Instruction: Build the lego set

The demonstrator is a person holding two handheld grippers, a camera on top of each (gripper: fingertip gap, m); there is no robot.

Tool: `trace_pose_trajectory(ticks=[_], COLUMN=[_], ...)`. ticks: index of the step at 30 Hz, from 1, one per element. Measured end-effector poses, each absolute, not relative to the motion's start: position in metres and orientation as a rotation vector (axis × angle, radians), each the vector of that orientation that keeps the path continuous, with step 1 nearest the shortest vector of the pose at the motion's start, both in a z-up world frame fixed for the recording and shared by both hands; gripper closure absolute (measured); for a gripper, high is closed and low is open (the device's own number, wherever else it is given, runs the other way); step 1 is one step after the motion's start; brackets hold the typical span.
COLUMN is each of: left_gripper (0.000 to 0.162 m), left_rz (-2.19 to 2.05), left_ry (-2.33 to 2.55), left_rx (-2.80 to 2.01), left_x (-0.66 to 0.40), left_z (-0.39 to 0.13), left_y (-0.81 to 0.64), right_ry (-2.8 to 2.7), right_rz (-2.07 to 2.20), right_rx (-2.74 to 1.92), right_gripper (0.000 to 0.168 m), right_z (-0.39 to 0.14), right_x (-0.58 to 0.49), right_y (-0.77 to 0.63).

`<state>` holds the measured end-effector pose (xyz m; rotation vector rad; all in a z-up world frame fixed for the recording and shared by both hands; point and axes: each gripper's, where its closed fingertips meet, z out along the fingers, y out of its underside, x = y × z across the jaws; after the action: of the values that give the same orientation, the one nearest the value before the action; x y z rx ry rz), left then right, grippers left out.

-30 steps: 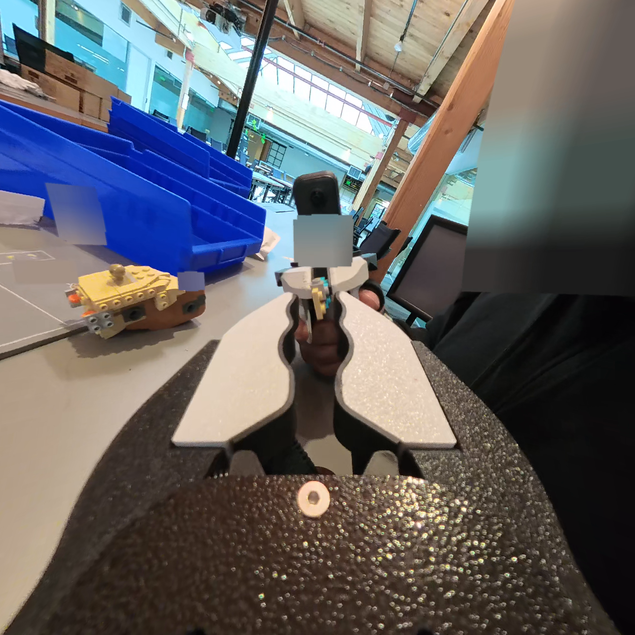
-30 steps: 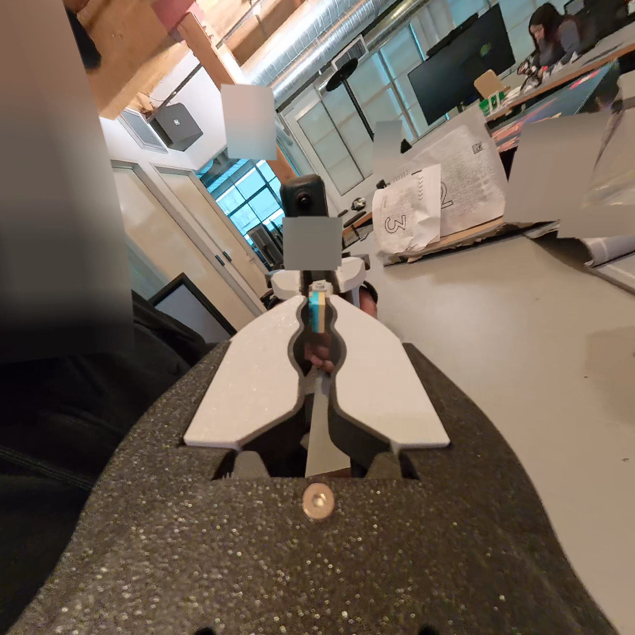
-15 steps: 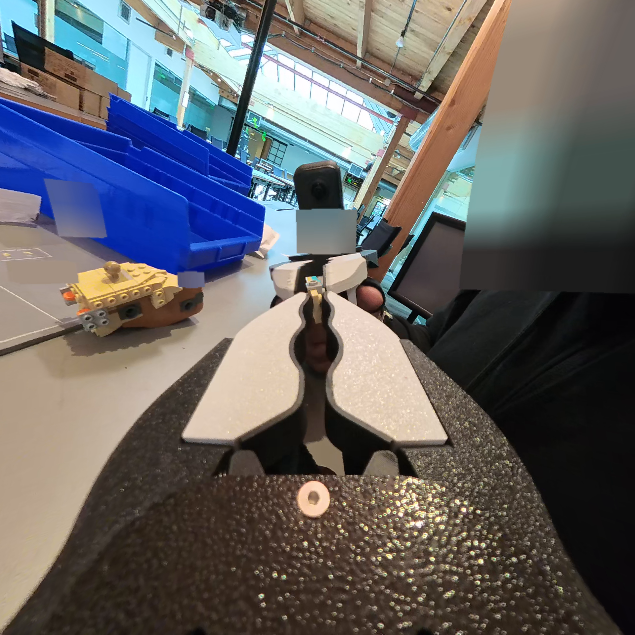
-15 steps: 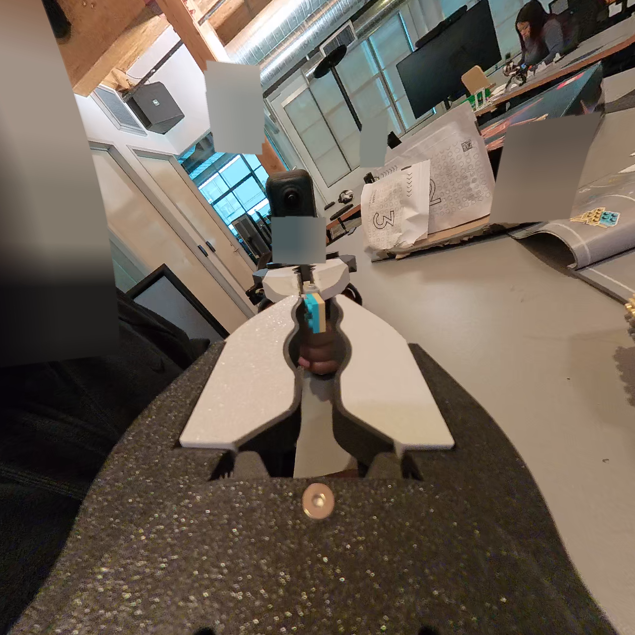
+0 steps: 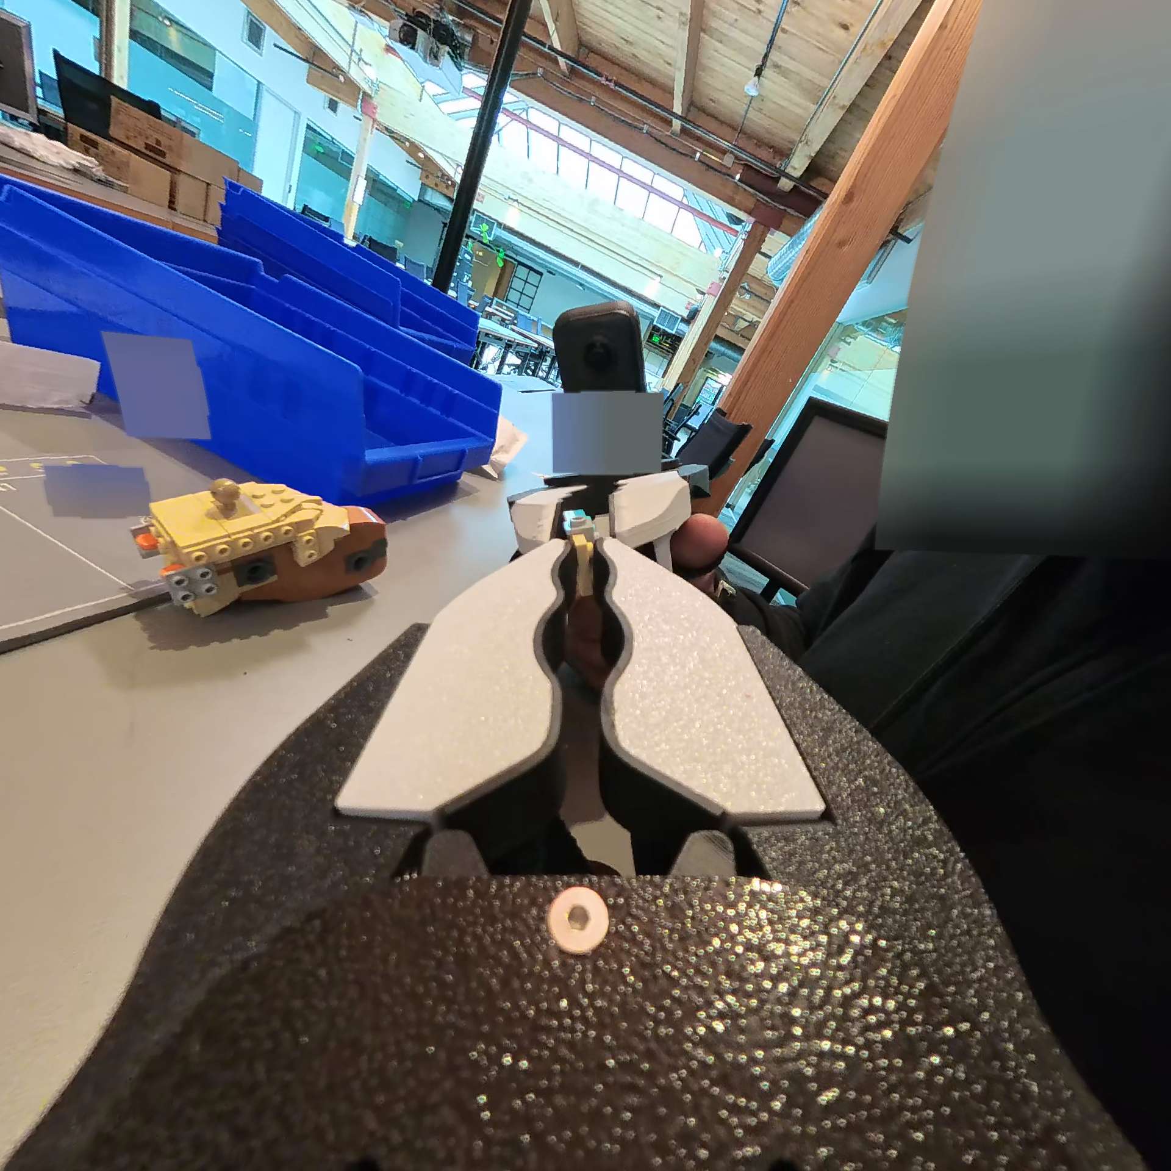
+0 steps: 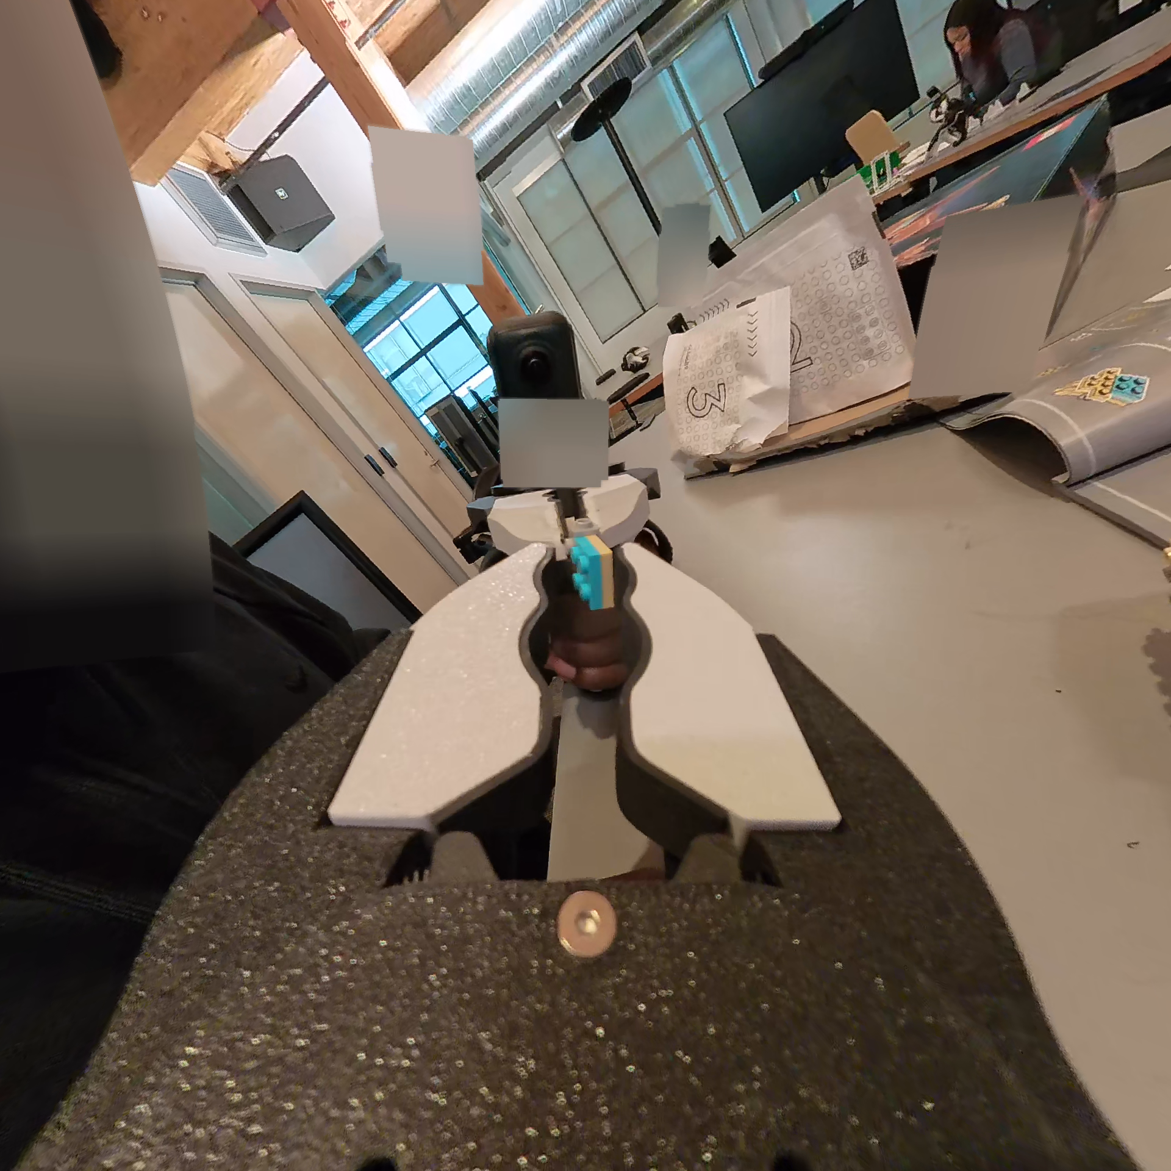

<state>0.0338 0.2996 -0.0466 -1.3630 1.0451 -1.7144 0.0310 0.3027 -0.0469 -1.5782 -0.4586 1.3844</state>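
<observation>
My two grippers meet tip to tip above the grey table. My right gripper (image 6: pixel 590 570) is shut on a small assembly (image 6: pixel 592 573): a teal plate on a tan plate with a grey stud piece on top. My left gripper (image 5: pixel 582 561) is shut on the tan edge of that assembly (image 5: pixel 583 564); the grey stud (image 5: pixel 578 524) shows just beyond its tips. Each gripper shows in the other's view, the right one in the left wrist view (image 5: pixel 602 516) and the left one in the right wrist view (image 6: pixel 570 513). A tan-and-brown lego model (image 5: pixel 260 545) lies on the table to the left, apart from both grippers.
Blue bins (image 5: pixel 285 380) stand behind the model, which rests on the edge of a grey sheet (image 5: pixel 57 570). Numbered paper bags (image 6: pixel 786 367) and an open instruction booklet (image 6: pixel 1077 437) lie at the far right. The person's dark clothing (image 5: pixel 982 697) is close by, and a dark monitor (image 5: pixel 817 481) stands behind. The grippers are tip to tip, or close to it.
My left gripper's fingers have closed from open onto the small assembly held by the right gripper. Both grippers have drawn closer together and tilted slightly.
</observation>
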Motion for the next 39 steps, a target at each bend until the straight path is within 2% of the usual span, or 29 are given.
trace_pose_trajectory(ticks=[29,39], left_gripper=[0.158,0.157], left_rz=[-1.595,-1.61], left_ry=[1.116,1.145], left_rx=[-1.298,-1.258], left_x=[0.034,0.033], left_z=[-0.048,-0.046], left_y=[0.295,0.289], right_ry=[-0.502,-0.584], right_rz=[1.331,1.322], right_rx=[-1.618,-1.593], right_gripper=[0.152,0.159], right_z=[-0.05,-0.048], right_x=[0.03,0.027], right_y=[0.3,0.292])
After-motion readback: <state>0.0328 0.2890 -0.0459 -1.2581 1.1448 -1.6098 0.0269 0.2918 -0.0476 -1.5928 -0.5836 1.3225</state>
